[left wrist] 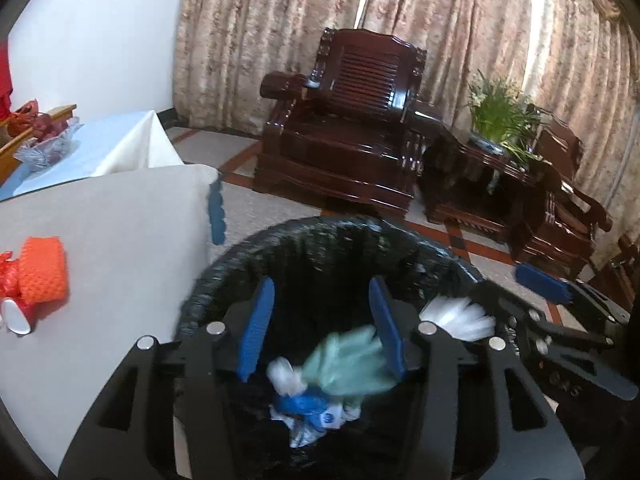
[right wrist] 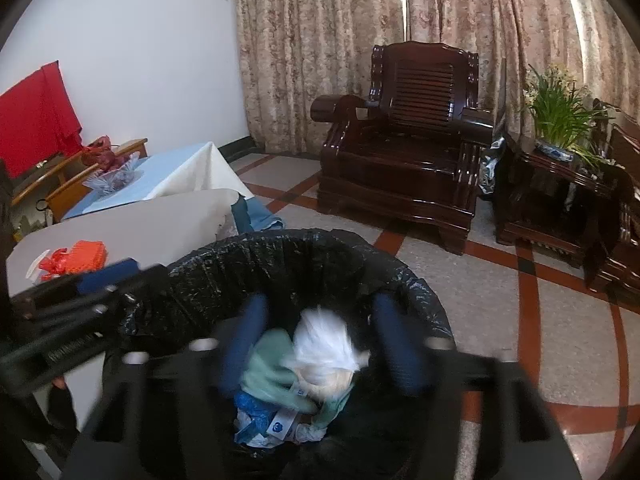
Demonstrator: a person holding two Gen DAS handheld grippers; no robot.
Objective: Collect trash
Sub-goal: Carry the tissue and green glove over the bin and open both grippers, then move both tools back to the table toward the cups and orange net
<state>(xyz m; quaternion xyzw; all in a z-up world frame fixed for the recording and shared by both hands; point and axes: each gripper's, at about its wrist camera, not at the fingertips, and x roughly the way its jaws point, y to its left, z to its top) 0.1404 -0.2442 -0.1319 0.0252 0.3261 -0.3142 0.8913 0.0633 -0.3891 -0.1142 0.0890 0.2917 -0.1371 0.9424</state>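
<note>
Both grippers hang over a bin lined with a black bag (left wrist: 320, 248), which stands on the tiled floor just right of a white-covered table (left wrist: 120, 220). The left gripper (left wrist: 320, 332) has its blue pads apart, and a pale green wad of plastic (left wrist: 348, 364) lies blurred in the gap, against the right-hand pad; whether the pad still touches it cannot be told, but nothing is pinched. Below it in the bin sits blue-and-white wrapper trash (left wrist: 308, 408). The right gripper (right wrist: 320, 344) is also spread wide, its blue pads blurred, with a white crumpled bag (right wrist: 324, 344) loose between them and clear of both pads, above the green wad (right wrist: 272, 372) and the blue-and-white wrappers (right wrist: 272, 420). In the left wrist view the white bag (left wrist: 460, 316) shows at the bin's right rim, beside the other gripper (left wrist: 552, 300). On the table, at its near left, lie an orange mesh sleeve (left wrist: 42, 270), red crinkled wrapping (left wrist: 8, 276) and a white piece (left wrist: 16, 316), well apart from the bin. Farther back stand a dark wooden armchair (right wrist: 404, 148), a potted plant (right wrist: 560, 120) on a side table, and patterned curtains (right wrist: 320, 40).
</note>
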